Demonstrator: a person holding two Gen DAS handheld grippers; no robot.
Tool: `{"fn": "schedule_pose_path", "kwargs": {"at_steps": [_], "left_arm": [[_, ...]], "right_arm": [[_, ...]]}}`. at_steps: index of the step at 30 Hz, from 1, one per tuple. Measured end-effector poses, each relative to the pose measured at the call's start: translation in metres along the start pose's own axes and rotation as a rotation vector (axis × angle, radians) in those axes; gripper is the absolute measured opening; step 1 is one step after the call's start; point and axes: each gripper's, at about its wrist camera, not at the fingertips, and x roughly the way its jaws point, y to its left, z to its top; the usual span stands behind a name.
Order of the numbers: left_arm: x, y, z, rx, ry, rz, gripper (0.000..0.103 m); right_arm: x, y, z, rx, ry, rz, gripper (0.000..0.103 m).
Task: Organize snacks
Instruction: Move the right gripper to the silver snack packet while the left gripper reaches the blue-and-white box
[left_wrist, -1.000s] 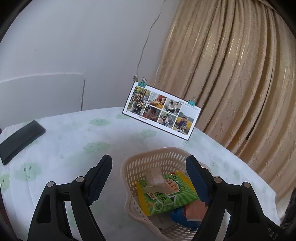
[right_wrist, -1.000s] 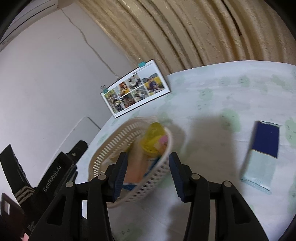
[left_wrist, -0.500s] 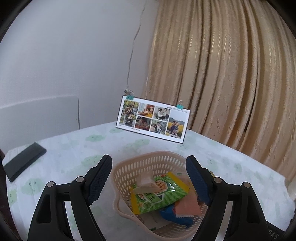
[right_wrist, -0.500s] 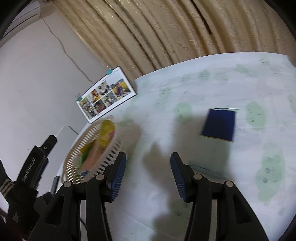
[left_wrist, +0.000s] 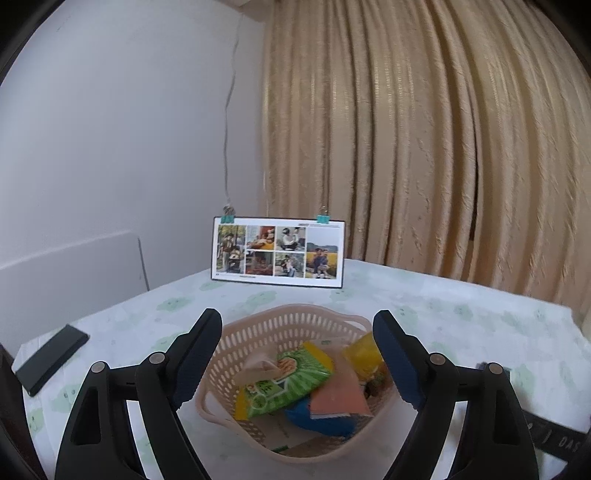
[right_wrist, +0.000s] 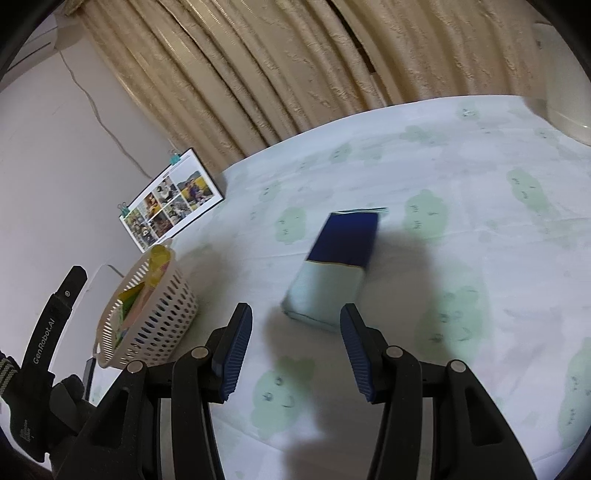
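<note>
A beige perforated basket (left_wrist: 258, 332) (right_wrist: 162, 317) stands on the table and holds several snack packs, among them a green pack (left_wrist: 284, 384), a yellow one (left_wrist: 364, 356) and an orange one (left_wrist: 338, 397). My left gripper (left_wrist: 297, 332) hovers open over the basket, its fingers apart on either side of it and holding nothing. A dark blue and pale blue snack pack (right_wrist: 336, 264) lies flat on the tablecloth to the right of the basket. My right gripper (right_wrist: 295, 323) is open just short of that pack, with nothing between its fingers.
A photo calendar (left_wrist: 277, 251) (right_wrist: 171, 201) held by binder clips stands at the table's back edge before a beige curtain (left_wrist: 424, 147). A black flat device (left_wrist: 51, 358) lies at the far left. The cloud-print tablecloth (right_wrist: 461, 184) stretches right of the pack.
My right gripper swung away from the basket and over to the blue pack, which now lies just ahead of its fingers. The left gripper's view levelled out over the basket. A yellow pack now lies in the basket.
</note>
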Motion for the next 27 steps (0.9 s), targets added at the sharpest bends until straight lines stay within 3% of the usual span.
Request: {"fn": "schedule_pose_path", "kwargs": {"at_steps": [27], "left_arm": [[-0.040, -0.075, -0.029, 0.300, -0.077, -0.136, 0.089]], "right_arm": [[-0.090, -0.107, -0.010, 0.087, -0.136, -0.286, 0.049]]}}
